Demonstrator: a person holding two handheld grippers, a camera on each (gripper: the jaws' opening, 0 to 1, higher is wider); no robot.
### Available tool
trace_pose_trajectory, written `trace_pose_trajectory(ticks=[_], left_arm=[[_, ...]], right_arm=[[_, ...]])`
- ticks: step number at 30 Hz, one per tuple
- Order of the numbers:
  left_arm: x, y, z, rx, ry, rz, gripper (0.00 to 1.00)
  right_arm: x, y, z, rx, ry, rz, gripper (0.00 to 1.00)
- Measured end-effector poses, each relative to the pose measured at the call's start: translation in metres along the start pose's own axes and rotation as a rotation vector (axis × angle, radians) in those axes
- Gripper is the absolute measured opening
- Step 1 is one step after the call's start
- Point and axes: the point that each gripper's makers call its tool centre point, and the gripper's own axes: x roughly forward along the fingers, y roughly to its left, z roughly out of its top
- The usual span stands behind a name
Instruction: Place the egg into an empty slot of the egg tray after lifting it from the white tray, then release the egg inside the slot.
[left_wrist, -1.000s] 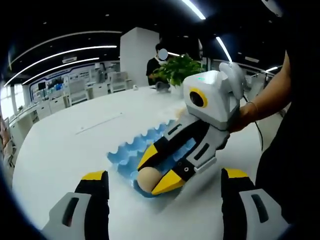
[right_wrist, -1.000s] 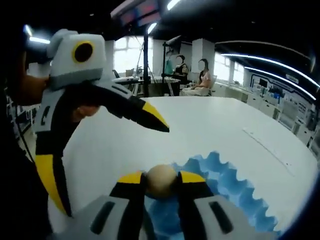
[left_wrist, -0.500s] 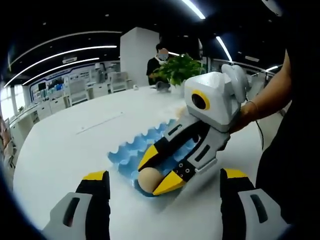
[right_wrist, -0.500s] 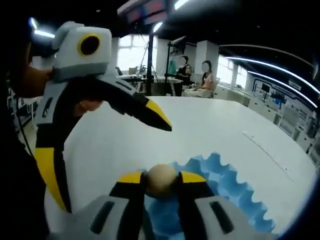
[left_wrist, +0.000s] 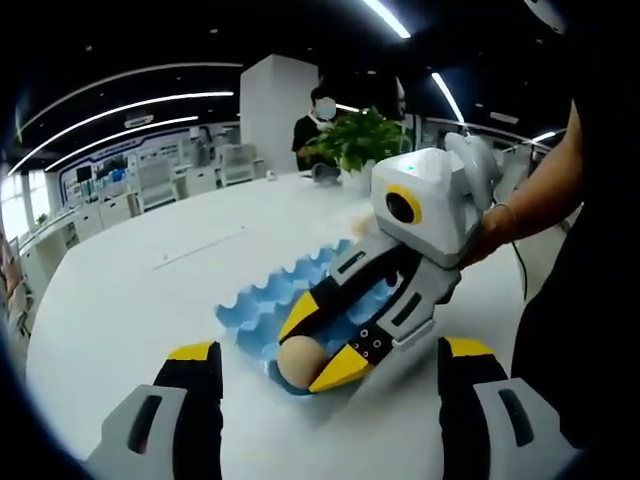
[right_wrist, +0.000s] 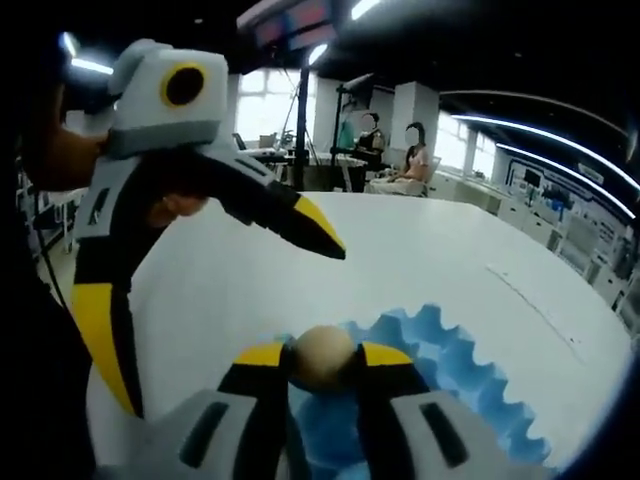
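Between its yellow-tipped jaws, we find the right gripper (right_wrist: 322, 358) clamped on the pale beige egg (right_wrist: 322, 357), over the near corner of the scalloped blue egg tray (right_wrist: 455, 375). The egg's lower half is hidden; its axis is unclear. The left gripper (right_wrist: 215, 320) hangs agape, holding nothing.

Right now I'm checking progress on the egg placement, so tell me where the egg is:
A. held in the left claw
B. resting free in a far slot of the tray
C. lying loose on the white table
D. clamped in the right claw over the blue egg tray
D: the egg sits pinched between the yellow tips of the right claw at the near end of the blue egg tray, while the left claw hangs open beside it.
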Motion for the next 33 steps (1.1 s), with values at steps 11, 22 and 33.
trace_pose_trajectory(ticks=[11,22,33], left_arm=[[-0.003,0.000,0.003,0.018,-0.001,0.007,0.89],[-0.004,-0.001,0.004,0.021,-0.003,0.004,0.89],[-0.002,-0.003,0.009,0.035,-0.008,-0.003,0.88]], right_arm=[[-0.008,-0.002,0.000,0.001,0.006,-0.032,0.26],[-0.044,-0.017,-0.005,0.089,-0.030,-0.110,0.25],[-0.063,-0.024,-0.023,0.125,-0.004,-0.177,0.25]])
